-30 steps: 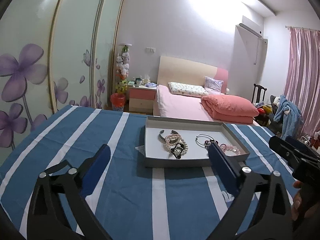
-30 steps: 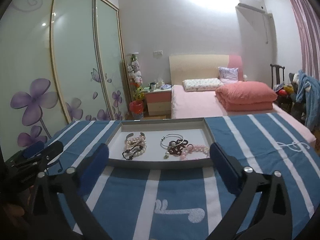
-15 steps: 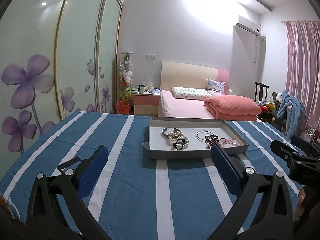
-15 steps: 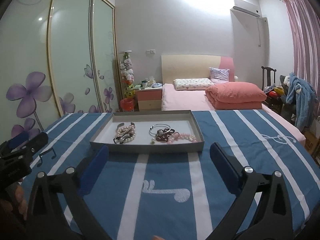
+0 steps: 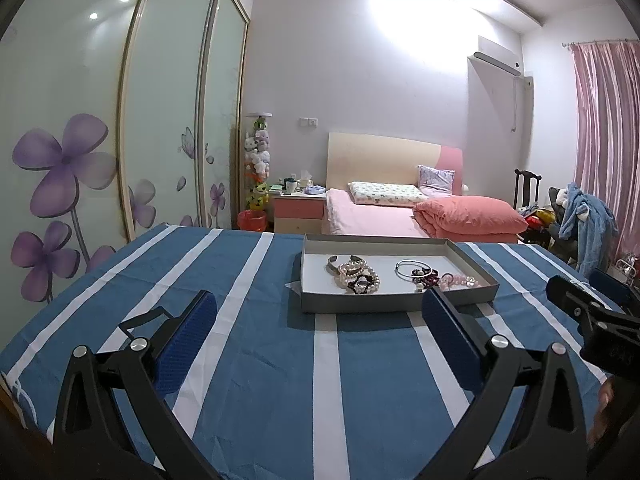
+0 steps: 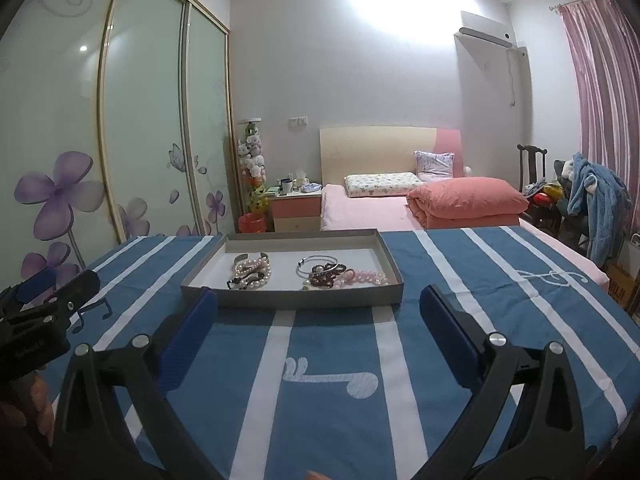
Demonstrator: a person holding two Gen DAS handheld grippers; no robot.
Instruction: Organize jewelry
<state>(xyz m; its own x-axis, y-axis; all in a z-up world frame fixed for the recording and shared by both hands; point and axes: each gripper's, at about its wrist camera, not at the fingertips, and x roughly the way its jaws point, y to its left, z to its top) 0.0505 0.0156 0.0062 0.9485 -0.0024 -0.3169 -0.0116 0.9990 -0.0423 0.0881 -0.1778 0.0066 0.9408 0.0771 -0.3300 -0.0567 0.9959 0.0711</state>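
Observation:
A shallow grey tray [image 5: 394,304] [image 6: 292,300] sits on a blue cloth with white stripes. It holds pearl bracelets [image 5: 354,274] [image 6: 252,270], a silver bangle [image 5: 412,267] [image 6: 316,266], dark beads [image 5: 426,276] [image 6: 324,276] and pink beads [image 5: 464,280] [image 6: 366,278]. My left gripper [image 5: 318,340] is open, hovering short of the tray. My right gripper [image 6: 318,334] is open too, also on the near side of the tray. Each wrist view catches the other gripper at its edge: the right gripper [image 5: 592,304], the left gripper [image 6: 48,296].
The striped tablecloth [image 5: 280,380] [image 6: 460,280] covers the whole table. Beyond it stand a bed with pink bedding [image 5: 420,208], a nightstand [image 5: 298,210], a sliding wardrobe with purple flowers [image 5: 100,140] and a chair with clothes [image 5: 580,216].
Both grippers have drawn back and lifted away from the tray, which now looks smaller and farther. Both stay open. The jewelry has not moved.

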